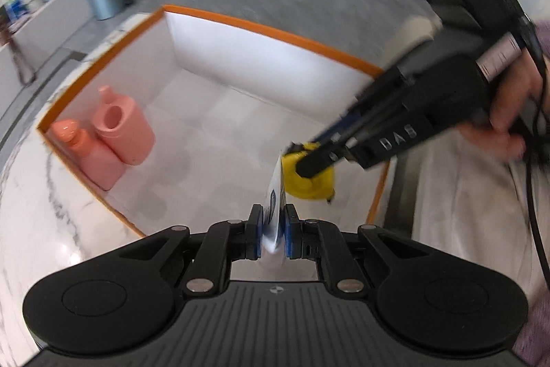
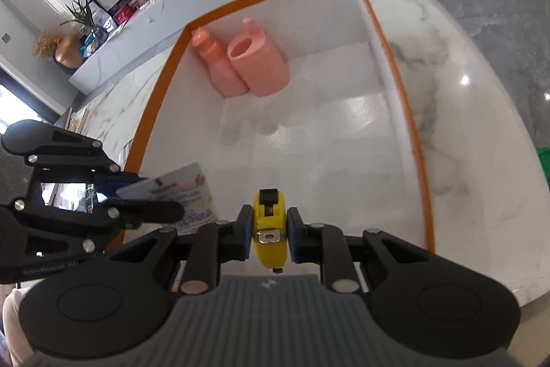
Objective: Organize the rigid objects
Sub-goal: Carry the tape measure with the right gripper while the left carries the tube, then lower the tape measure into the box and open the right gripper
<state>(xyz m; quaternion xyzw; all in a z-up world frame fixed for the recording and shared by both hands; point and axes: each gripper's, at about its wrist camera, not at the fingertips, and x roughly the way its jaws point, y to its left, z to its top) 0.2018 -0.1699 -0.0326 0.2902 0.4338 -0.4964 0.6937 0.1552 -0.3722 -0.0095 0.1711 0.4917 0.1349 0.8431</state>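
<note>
Marble table, orange-rimmed box, 2 pink bottles inside.

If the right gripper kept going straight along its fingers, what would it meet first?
Probably the bare white floor of the orange-rimmed box; the right gripper, holding the yellow tape measure, points there. Depth is uncertain.

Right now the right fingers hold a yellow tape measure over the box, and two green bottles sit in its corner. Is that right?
Not quite: the two bottles are pink, not green, as the right wrist view shows. The rest holds: the right fingers grip the yellow tape measure over the orange-rimmed box.
</note>
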